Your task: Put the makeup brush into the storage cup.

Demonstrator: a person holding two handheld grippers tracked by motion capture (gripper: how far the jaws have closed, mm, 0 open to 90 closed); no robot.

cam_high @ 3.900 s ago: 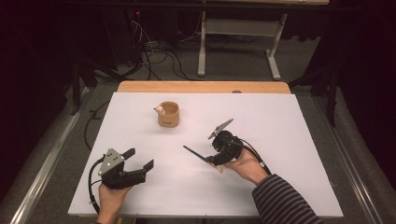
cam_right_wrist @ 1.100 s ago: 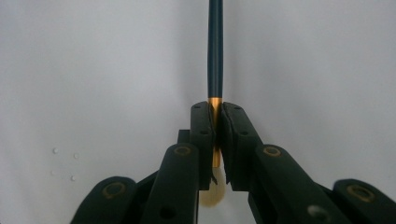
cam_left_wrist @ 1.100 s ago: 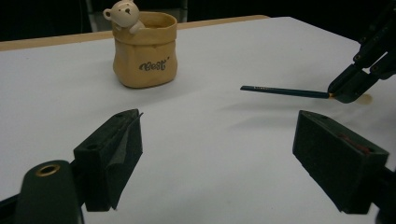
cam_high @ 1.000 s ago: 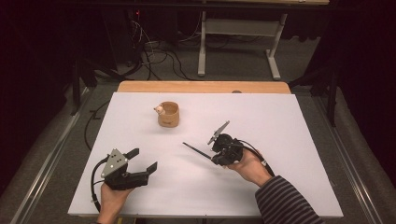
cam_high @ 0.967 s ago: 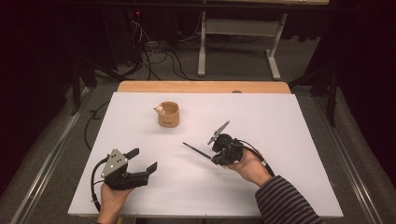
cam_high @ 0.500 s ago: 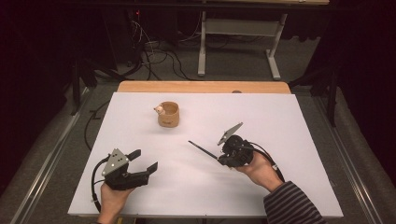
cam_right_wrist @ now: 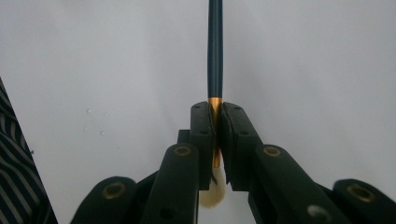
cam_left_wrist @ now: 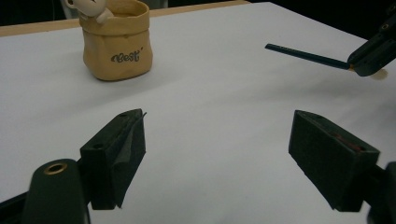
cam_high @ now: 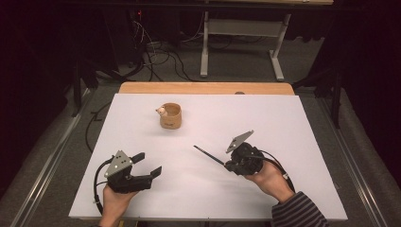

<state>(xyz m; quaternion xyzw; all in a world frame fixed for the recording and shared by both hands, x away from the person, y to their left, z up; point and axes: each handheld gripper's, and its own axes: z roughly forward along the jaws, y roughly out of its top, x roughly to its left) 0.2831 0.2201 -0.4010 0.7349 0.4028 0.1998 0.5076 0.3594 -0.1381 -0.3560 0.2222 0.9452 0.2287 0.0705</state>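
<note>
My right gripper [cam_high: 226, 163] has its jaws closed on a brush [cam_right_wrist: 215, 51], pinching the gold band between dark handle and pale bristles; the handle juts out above the white table [cam_high: 293, 123]. My left gripper [cam_high: 147, 165] rests low with jaws spread wide, holding nothing. The tan pot [cam_high: 170, 116] stands farther back, well apart.

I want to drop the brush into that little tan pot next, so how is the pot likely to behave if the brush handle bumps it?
The tan pot looks small and probably light, so a bump from the brush may slide it on the smooth white table. Its base seems wide, so tipping looks less likely.
</note>
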